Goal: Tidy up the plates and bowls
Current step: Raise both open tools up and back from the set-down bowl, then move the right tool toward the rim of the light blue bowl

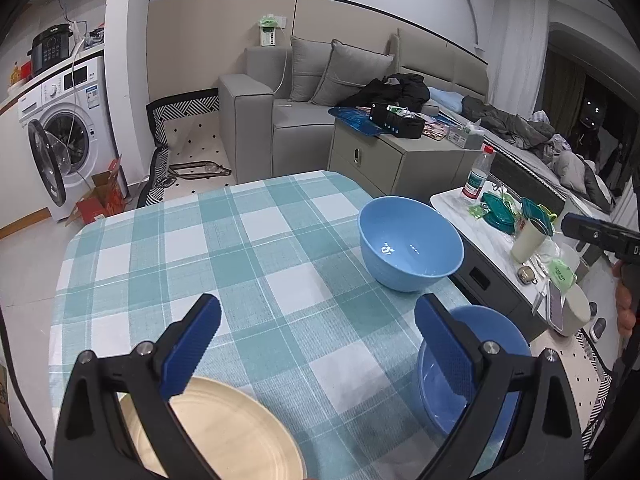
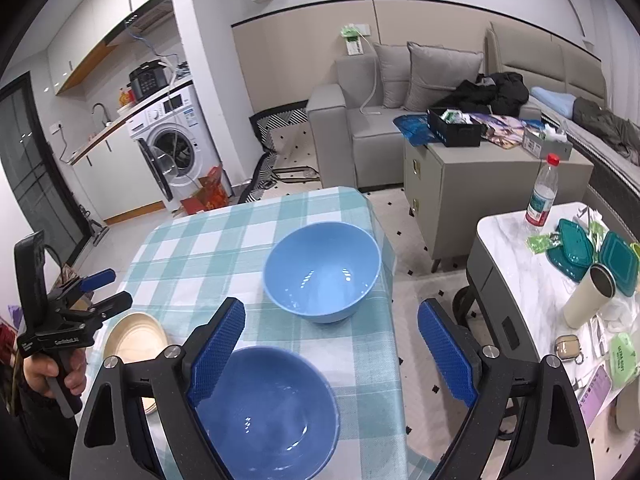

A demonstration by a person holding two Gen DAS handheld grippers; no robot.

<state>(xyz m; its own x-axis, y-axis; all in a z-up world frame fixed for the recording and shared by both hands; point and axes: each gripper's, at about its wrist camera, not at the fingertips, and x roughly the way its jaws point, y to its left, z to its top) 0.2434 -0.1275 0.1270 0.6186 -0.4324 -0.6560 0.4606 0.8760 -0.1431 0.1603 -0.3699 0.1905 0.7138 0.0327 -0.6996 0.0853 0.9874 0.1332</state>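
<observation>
A light blue bowl [image 1: 411, 243] [image 2: 322, 271] stands upright near the right edge of the checked tablecloth [image 1: 224, 248] [image 2: 208, 248]. A darker blue bowl [image 1: 480, 364] [image 2: 268, 412] sits nearer, at the table's front right. A cream plate [image 1: 224, 432] [image 2: 136, 338] lies at the front left. My left gripper [image 1: 316, 338] [image 2: 106, 288] is open above the cloth, between plate and dark bowl, holding nothing. My right gripper [image 2: 332, 344] is open above the dark bowl's right side and the table edge, empty; in the left wrist view its body [image 1: 600, 236] shows at the far right.
A white marble side table [image 2: 516, 256] to the right carries a water bottle [image 2: 542, 196], teal containers [image 2: 576, 248], a cream tumbler [image 2: 588, 300] and small items. A grey cabinet [image 2: 460, 184], sofa [image 2: 360, 132] and washing machine [image 2: 172, 148] stand beyond. A hand [image 2: 52, 372] grips the left tool.
</observation>
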